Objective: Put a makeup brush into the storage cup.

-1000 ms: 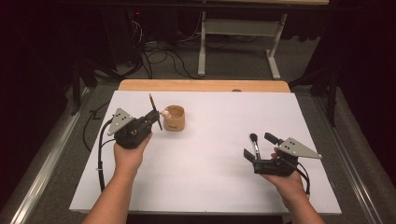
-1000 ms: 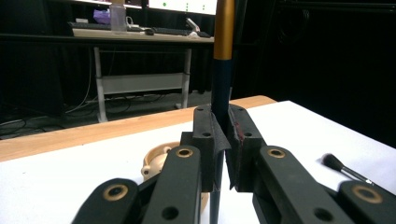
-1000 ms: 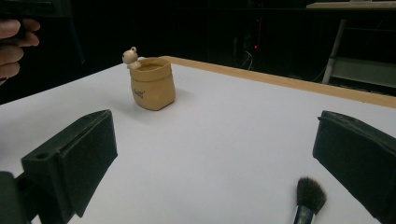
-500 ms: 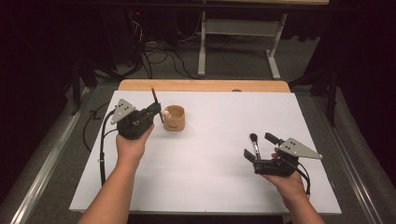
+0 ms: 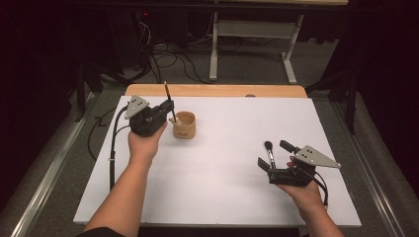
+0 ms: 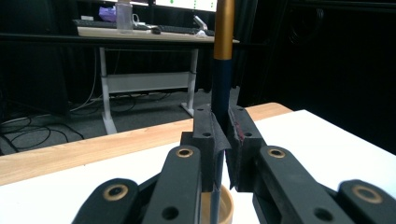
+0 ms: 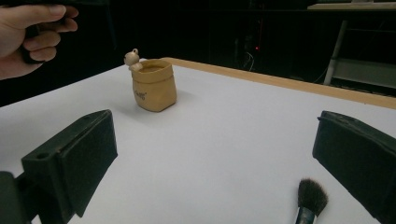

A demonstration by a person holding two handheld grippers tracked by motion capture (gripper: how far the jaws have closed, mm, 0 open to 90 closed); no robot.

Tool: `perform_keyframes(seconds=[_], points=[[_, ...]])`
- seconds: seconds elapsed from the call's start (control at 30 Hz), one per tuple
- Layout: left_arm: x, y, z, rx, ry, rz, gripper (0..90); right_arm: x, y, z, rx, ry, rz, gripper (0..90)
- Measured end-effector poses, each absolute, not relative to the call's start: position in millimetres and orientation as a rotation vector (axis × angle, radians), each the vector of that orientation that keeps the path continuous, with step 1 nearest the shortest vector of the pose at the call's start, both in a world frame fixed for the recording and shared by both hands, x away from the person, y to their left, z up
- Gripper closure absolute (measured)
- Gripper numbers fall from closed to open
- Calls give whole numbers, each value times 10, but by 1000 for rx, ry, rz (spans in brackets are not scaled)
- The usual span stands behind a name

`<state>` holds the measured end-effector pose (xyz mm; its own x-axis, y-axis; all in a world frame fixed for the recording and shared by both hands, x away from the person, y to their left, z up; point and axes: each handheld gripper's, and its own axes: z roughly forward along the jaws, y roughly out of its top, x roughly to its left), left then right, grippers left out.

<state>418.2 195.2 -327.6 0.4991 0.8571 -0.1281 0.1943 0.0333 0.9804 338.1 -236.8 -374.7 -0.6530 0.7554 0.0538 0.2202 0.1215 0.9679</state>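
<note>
- Left gripper (image 5: 168, 109): jaws clamped on a slender brush (image 6: 221, 70) with dark blue handle and gold ferrule, held upright; its lower end hangs over the mouth of the cup.
- Tan cup (image 5: 184, 125): stands on the white table (image 5: 237, 197) toward the far left, just beside the left gripper; a small figurine (image 7: 132, 59) sits on its rim.
- Right gripper (image 5: 272, 157): jaws spread wide, nothing pressed between them, low over the near right of the table.
- Second brush (image 5: 269, 151): dark bristle head, lying flat on the table between the right gripper's open jaws, well apart from the cup.
- Left hand (image 5: 144, 143): wrapped around the left gripper's body.
</note>
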Motion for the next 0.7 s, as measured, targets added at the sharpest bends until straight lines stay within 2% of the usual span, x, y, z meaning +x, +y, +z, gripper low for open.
perform_keyframes(seconds=[0.6,0.7], points=[[4486,1880,-3320,1458,1012,644,835,3386,-2369,-3752,944,1952,1562,12],[4516,1866,-3333,1465,1000,672,835,3384,-2372,-3750,939,1954,1564,13]])
